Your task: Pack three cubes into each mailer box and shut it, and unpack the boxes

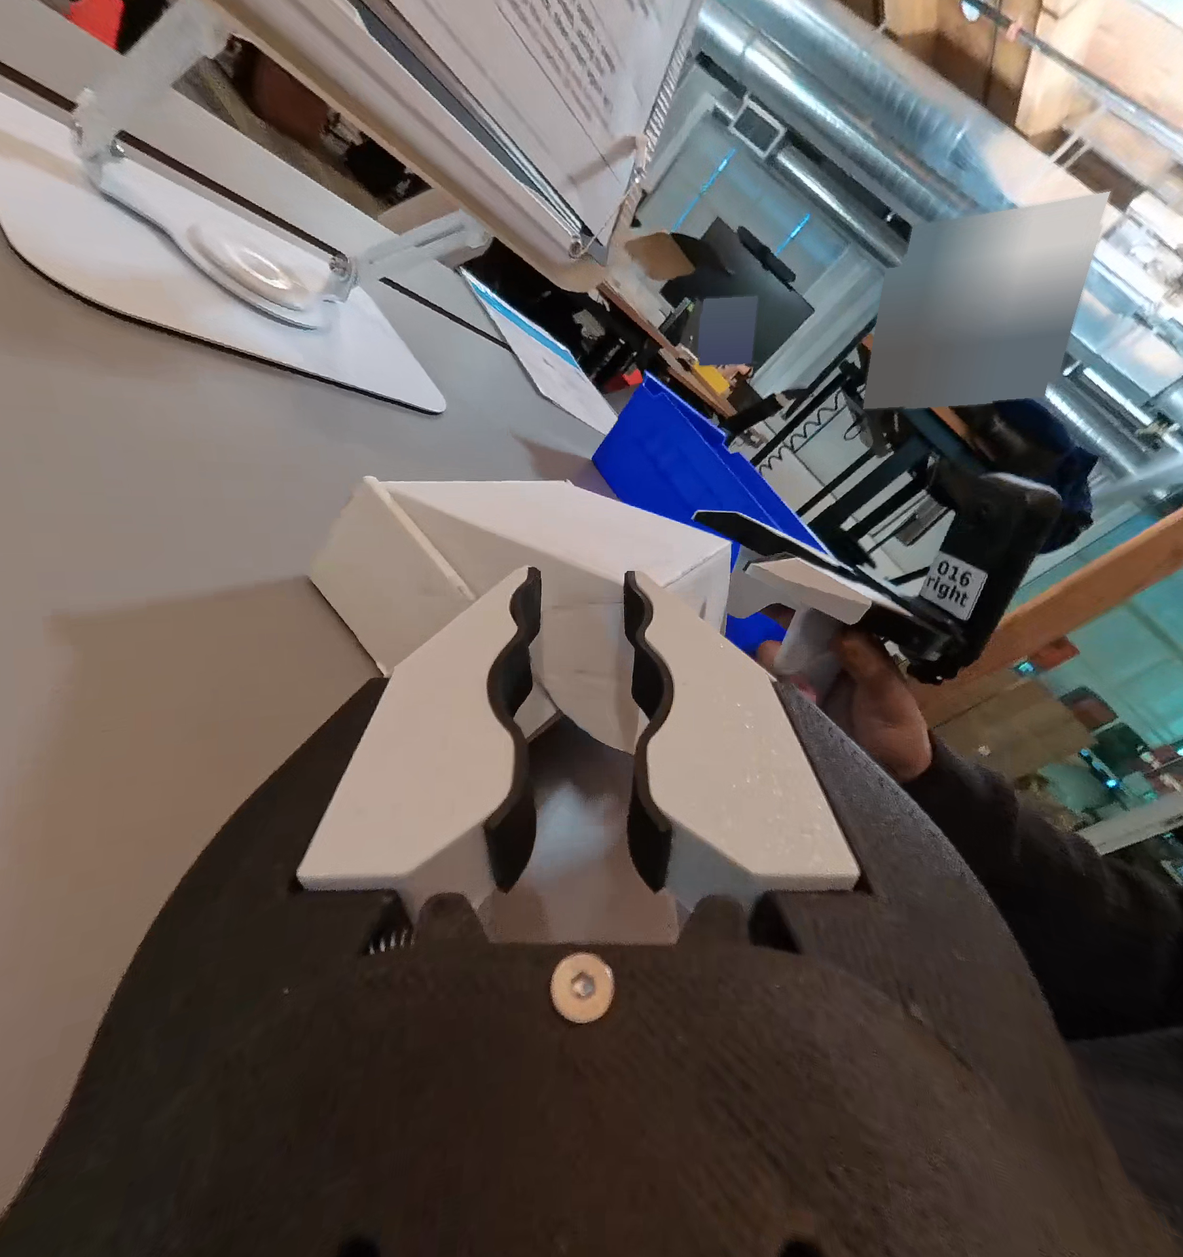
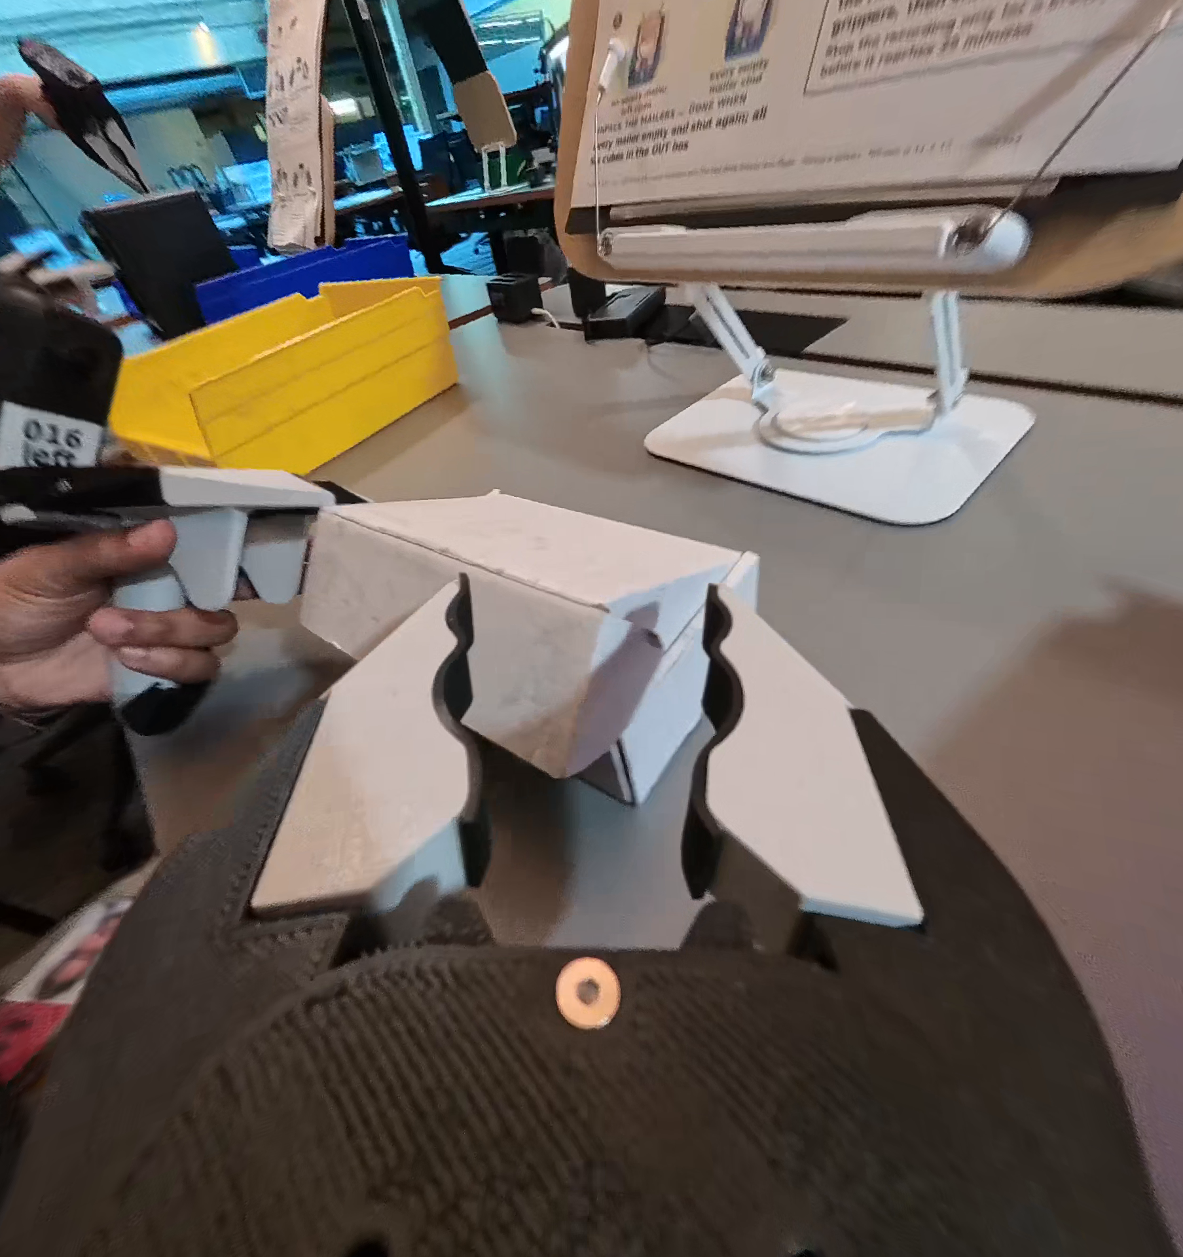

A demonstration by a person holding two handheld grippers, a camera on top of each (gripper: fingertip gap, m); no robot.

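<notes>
On grey table: white mailer box, lid closed, scuffed.

Grey tabletop carrying a white tablet stand with a propped instruction board, backed by an open workshop of silver ceiling ducts, wooden beam, dark office chair, distant desks, cool bluish light.
</notes>
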